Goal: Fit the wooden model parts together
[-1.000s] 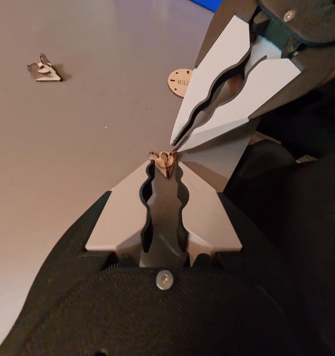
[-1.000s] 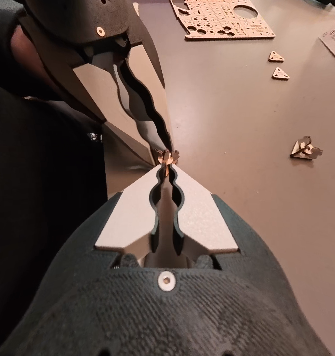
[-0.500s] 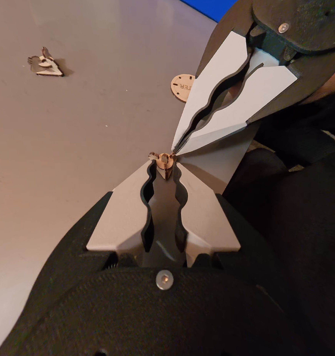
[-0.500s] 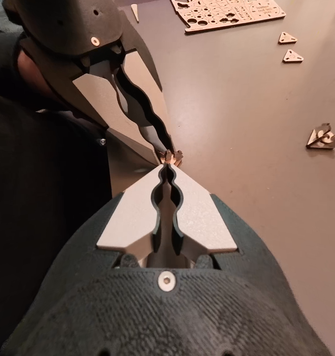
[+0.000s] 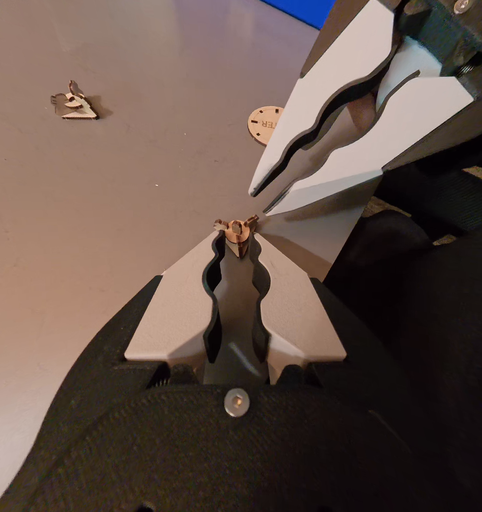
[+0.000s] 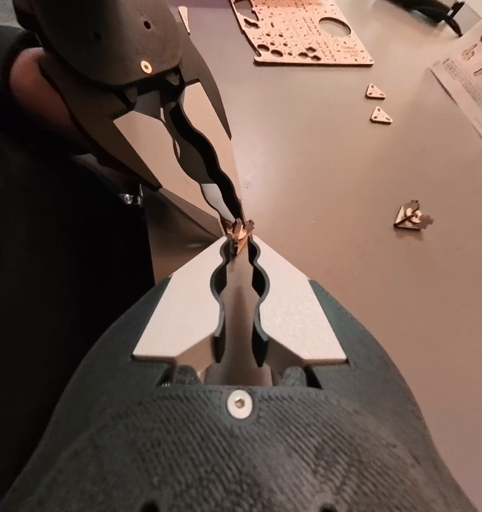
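My left gripper (image 5: 235, 235) is shut on a small wooden assembly (image 5: 237, 241), a tan disc on a pointed body with short prongs, held just above the grey table (image 5: 123, 194). My right gripper (image 5: 259, 203) comes in from the upper right. Its two tips stand apart and just clear of the piece's right prong, so it is open and empty. In the right wrist view the right gripper (image 6: 238, 243) has its tips on either side of the same assembly (image 6: 238, 234) without pressing on it. The left gripper (image 6: 234, 219) grips the piece from the upper left.
A second small wooden assembly (image 5: 73, 104) lies on the table; it also shows in the right wrist view (image 6: 412, 219). A round wooden disc (image 5: 263, 124) lies behind the right gripper. A cut-out wooden sheet (image 6: 303, 36), two wooden triangles (image 6: 375, 91) and a printed paper (image 6: 469, 83) lie farther off. The tips of both grippers are at nearly the same place.
My right gripper, shut at the piece's right prong before, has opened and drawn back a little. My left gripper keeps its hold on the assembly.
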Demonstrator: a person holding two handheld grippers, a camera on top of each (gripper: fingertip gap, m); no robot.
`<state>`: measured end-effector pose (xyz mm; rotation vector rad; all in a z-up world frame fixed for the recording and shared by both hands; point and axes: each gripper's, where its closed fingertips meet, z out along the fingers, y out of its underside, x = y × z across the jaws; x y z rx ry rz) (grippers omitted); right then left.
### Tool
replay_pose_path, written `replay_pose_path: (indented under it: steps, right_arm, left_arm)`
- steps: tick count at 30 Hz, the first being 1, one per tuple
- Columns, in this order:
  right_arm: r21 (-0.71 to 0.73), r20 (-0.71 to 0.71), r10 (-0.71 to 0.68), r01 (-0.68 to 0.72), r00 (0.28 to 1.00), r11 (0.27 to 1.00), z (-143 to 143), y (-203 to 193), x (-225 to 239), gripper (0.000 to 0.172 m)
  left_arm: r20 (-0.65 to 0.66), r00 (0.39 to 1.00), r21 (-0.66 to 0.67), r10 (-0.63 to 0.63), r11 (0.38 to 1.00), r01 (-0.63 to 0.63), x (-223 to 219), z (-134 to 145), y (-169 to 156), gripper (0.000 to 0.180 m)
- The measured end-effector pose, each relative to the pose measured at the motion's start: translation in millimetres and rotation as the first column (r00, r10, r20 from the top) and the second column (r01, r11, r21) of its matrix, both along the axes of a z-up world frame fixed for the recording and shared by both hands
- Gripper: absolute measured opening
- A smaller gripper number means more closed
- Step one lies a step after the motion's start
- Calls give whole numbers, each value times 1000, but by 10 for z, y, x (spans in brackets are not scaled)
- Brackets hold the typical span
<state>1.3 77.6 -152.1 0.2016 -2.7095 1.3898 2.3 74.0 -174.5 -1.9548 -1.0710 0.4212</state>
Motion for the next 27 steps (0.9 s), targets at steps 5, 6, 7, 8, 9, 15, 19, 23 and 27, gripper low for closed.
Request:
replay_pose_path:
  steps: [5,6,7,8,9,15,19,23,27]
  right_arm:
    - [24,1,14,-14,1000,1000,-98,2,2,8]
    - [21,2,17,-17,1000,1000,-103,-13,6,7]
    - [21,1,21,-21,1000,1000,-112,-27,11,6]
    - [28,-5,24,-24,1000,999,-130,-35,12,5]
    - [41,-16,28,-27,999,999,-156,-38,11,4]
    - [74,-51,46,-42,998,996,-184,-42,11,2]
    - [62,-42,45,-43,998,997,-180,-42,12,2]
    - [41,-45,33,-31,998,999,-155,-61,11,9]
    - [25,-31,31,-31,999,999,-149,-57,16,4]
  left_arm:
    - [7,1000,5,-3,1000,3,1,-1,1,16]
    - [5,1000,2,-3,1000,3,1,0,0,16]
    - [4,1000,0,-2,1000,2,1,-1,0,16]
    - [4,1000,0,-2,1000,2,1,-1,-1,16]
    - [5,1000,1,-2,1000,2,1,-1,-1,16]
    - [13,1000,11,-6,1000,6,1,-1,0,16]
    - [14,1000,13,-10,1000,10,2,0,0,16]
    - [8,1000,4,-14,1000,14,2,0,0,16]
    - [14,1000,11,-14,1000,14,2,1,0,16]
